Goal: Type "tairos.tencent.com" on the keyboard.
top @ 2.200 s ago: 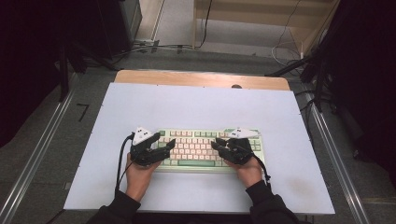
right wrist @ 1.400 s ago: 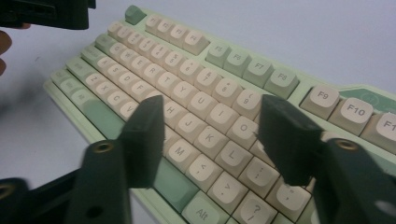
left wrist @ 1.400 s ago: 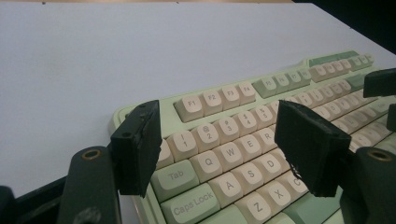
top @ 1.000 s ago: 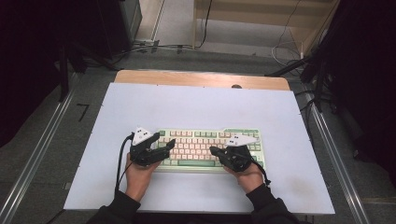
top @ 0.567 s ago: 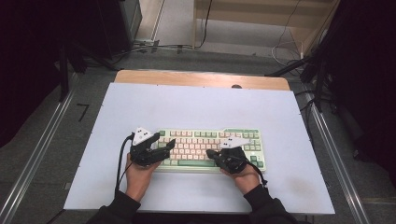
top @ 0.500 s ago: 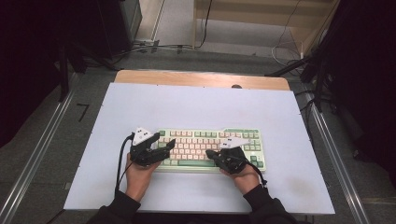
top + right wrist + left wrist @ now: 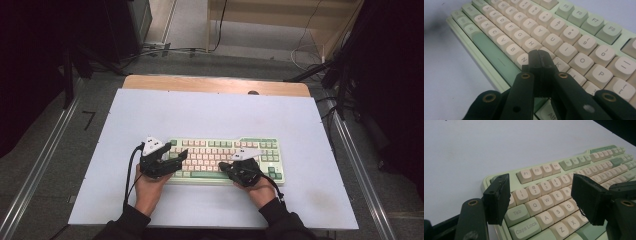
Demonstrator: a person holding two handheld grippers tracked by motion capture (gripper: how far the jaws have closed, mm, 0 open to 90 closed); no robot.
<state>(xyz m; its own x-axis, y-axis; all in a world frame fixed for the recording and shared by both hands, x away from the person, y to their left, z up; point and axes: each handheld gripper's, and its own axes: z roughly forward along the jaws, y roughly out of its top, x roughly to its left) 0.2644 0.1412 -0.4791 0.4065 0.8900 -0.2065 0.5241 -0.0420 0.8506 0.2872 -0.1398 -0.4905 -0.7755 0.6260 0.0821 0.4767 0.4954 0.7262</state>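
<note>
Even overhead light is falling on the white table, leaving only soft, short shadows beside the keyboard. Beyond the table, the room's corners are sinking into near black. In the right gripper view, keys near the closed jaws are reading sharp while the keyboard's far corner is blurring; a bluish cast is tinting both close views.

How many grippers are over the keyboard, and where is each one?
2. The left gripper, jaws open, is over the keyboard's left end; the right gripper, jaws shut, is near its middle keys.
</note>
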